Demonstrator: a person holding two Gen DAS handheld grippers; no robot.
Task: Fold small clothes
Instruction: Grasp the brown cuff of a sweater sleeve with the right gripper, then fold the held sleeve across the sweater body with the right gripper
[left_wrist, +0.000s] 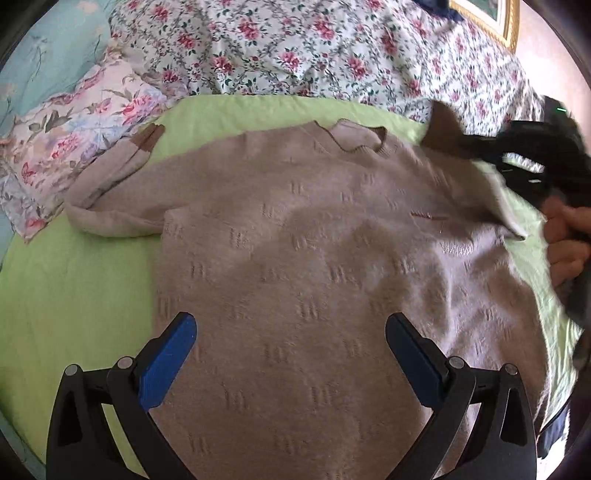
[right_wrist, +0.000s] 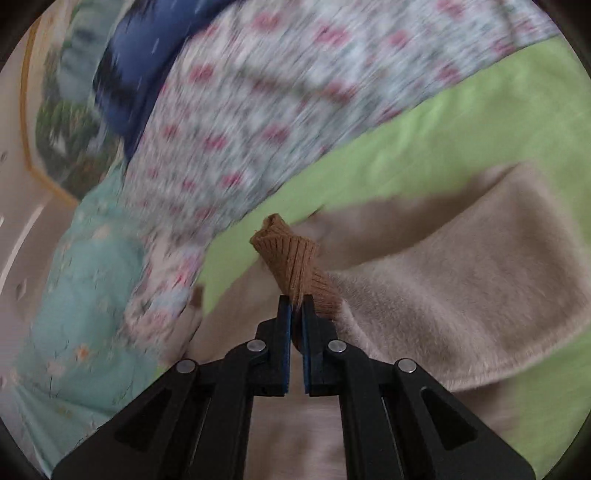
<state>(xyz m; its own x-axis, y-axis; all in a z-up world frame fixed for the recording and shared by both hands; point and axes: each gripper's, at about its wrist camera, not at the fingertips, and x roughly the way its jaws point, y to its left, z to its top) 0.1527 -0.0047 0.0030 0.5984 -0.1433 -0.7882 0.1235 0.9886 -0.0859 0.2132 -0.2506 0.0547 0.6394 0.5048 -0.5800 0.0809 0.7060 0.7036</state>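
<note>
A beige knit sweater (left_wrist: 295, 240) lies flat on a green sheet (left_wrist: 66, 295), neck away from me. Its left sleeve (left_wrist: 118, 184) is bent back, with the brown cuff (left_wrist: 149, 138) at the far left. My left gripper (left_wrist: 290, 325) is open and empty, hovering over the sweater's lower body. My right gripper (right_wrist: 296, 306) is shut on the brown cuff (right_wrist: 291, 258) of the right sleeve (right_wrist: 461, 288) and holds it lifted over the sweater. In the left wrist view the right gripper (left_wrist: 472, 147) shows blurred at the right, with the lifted cuff (left_wrist: 443, 125).
A floral quilt (left_wrist: 295, 48) lies bunched behind the sweater. A floral pillow (left_wrist: 74, 129) sits at the far left on a teal sheet (left_wrist: 44, 55). A gold-framed picture (left_wrist: 491, 18) hangs at the back right. A dark blue cloth (right_wrist: 147, 48) lies on the quilt.
</note>
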